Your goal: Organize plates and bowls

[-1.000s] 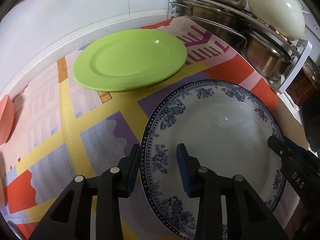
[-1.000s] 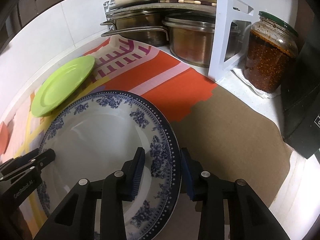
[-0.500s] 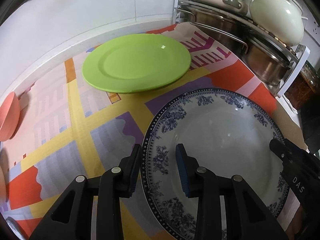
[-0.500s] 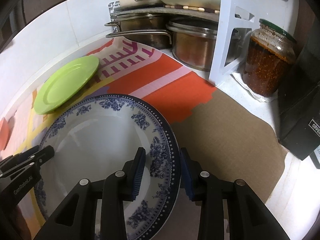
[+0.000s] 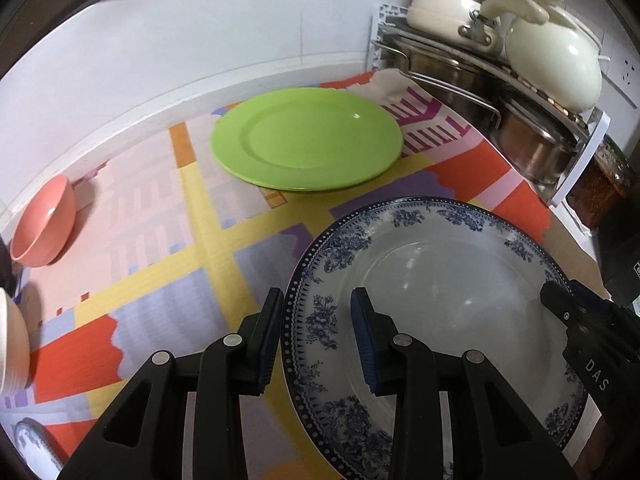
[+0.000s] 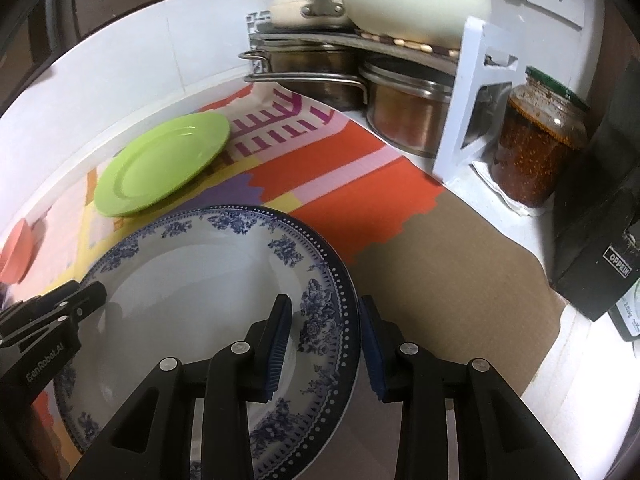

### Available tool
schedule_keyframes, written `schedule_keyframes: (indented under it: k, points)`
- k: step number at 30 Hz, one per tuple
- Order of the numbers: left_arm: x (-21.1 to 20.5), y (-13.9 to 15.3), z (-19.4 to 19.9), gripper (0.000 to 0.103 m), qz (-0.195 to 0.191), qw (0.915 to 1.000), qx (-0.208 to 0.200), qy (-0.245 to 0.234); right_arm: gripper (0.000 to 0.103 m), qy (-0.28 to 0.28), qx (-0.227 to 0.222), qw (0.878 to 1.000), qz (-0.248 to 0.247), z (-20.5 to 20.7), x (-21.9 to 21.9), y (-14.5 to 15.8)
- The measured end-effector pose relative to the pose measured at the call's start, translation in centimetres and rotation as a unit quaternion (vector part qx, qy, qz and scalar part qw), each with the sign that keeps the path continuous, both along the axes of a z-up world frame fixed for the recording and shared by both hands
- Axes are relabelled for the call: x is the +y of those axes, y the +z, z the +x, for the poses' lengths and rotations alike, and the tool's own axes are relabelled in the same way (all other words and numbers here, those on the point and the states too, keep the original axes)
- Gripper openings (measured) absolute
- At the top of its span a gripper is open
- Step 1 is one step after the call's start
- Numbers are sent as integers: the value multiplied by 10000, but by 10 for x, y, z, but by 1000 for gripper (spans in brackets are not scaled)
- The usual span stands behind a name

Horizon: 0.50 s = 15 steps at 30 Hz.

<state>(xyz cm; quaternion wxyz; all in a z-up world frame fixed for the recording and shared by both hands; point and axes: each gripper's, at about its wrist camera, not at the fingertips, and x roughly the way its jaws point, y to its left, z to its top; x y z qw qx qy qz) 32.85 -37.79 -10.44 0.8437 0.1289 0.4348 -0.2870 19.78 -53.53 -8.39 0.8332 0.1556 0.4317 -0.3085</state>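
Step in hand: carrying the blue-patterned plate (image 5: pixel 436 292), gripped from both sides. Left gripper (image 5: pixel 316 336) narrow, pads straddling the plate's left rim; right gripper (image 6: pixel 324 340) narrow, clamped across the opposite rim. The plate appears lifted clear of the patterned mat (image 5: pixel 160 264) on the worktop, tilted slightly.

Landmark: green plate (image 5: pixel 306 142), lying flat on the mat near the back wall. The blue-patterned plate hangs in front of it, apart, not overlapping. Pink bowl (image 5: pixel 44 220) sits well left of the green plate; steel pots on a rack (image 6: pixel 472 92) stand to its right.

Likely next: bring the held plate over the green plate and stack it. Calls for both grippers travelling together, plate level, lowered centred, then both rims released.
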Motion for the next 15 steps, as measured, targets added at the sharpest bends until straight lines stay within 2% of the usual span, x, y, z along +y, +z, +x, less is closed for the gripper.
schedule_keyframes:
  k: [15]
  points:
    - [64,22,-11,34,-160,9978,-273,590,35,523,-188,9984,-41,9,49,20]
